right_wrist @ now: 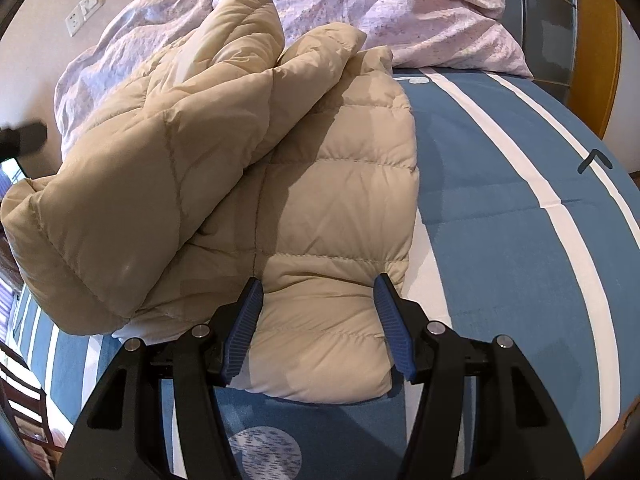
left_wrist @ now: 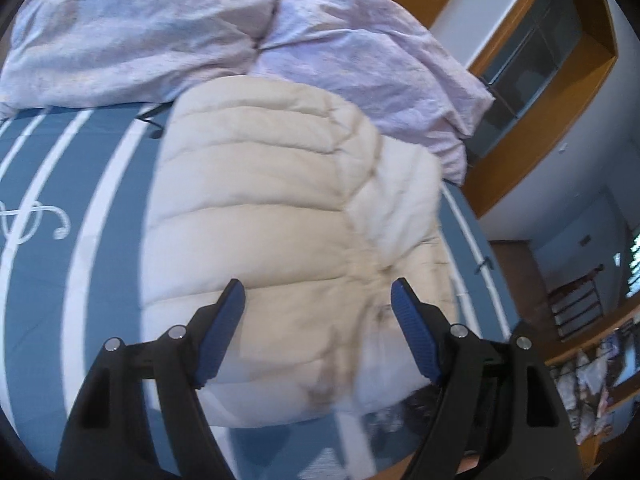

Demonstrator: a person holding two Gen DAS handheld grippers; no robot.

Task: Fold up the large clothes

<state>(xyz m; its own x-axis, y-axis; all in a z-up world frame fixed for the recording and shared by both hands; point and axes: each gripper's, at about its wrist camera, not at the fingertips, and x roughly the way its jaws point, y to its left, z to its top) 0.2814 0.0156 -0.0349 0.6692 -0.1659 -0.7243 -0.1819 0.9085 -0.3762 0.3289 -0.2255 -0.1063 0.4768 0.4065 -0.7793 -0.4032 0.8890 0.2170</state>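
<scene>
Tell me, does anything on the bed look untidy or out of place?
Yes. The beige puffer jacket is folded unevenly: one part is heaped loosely over the flat part. The lilac duvet behind it lies crumpled.

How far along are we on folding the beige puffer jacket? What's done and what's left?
Done: one side of the puffer jacket is thrown over its middle, lying bunched on the blue striped bedcover. In hand: nothing; the left gripper is open above the jacket, and the right gripper straddles the near edge without pinching. Left: flatten that flap, then fold the jacket into a compact stack.
</scene>
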